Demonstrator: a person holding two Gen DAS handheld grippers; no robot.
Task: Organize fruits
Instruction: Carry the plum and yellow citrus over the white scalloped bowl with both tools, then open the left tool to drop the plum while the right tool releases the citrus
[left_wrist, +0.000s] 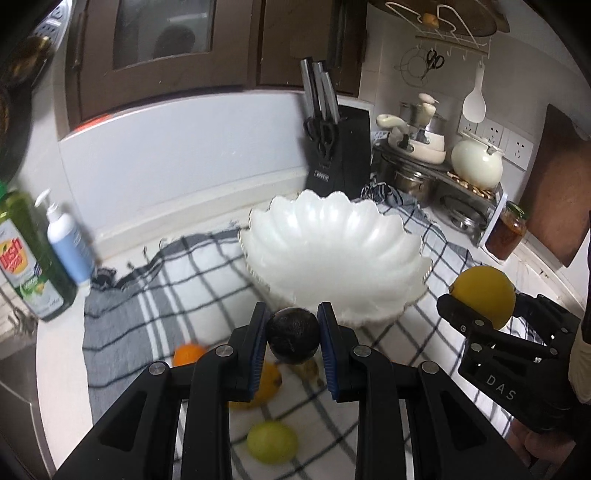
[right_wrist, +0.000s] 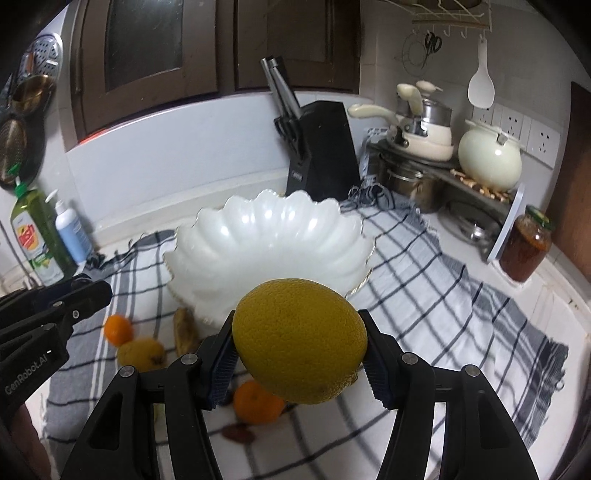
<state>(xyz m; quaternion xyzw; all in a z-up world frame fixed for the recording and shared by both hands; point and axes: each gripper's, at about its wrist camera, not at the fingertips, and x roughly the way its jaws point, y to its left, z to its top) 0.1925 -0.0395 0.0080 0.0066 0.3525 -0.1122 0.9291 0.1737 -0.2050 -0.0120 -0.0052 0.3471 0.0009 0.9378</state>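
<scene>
My left gripper is shut on a dark round fruit, held above the checked cloth just in front of the white scalloped bowl, whose inside shows no fruit. My right gripper is shut on a large yellow citrus, also raised near the bowl. In the left wrist view the right gripper hangs right of the bowl. On the cloth below lie an orange, a yellow fruit, a green-yellow fruit, another orange and a brownish piece.
A black knife block stands behind the bowl. A green dish soap bottle and a pump bottle stand at the left by the sink. At the right are a rack with pots, a cream kettle and a jar.
</scene>
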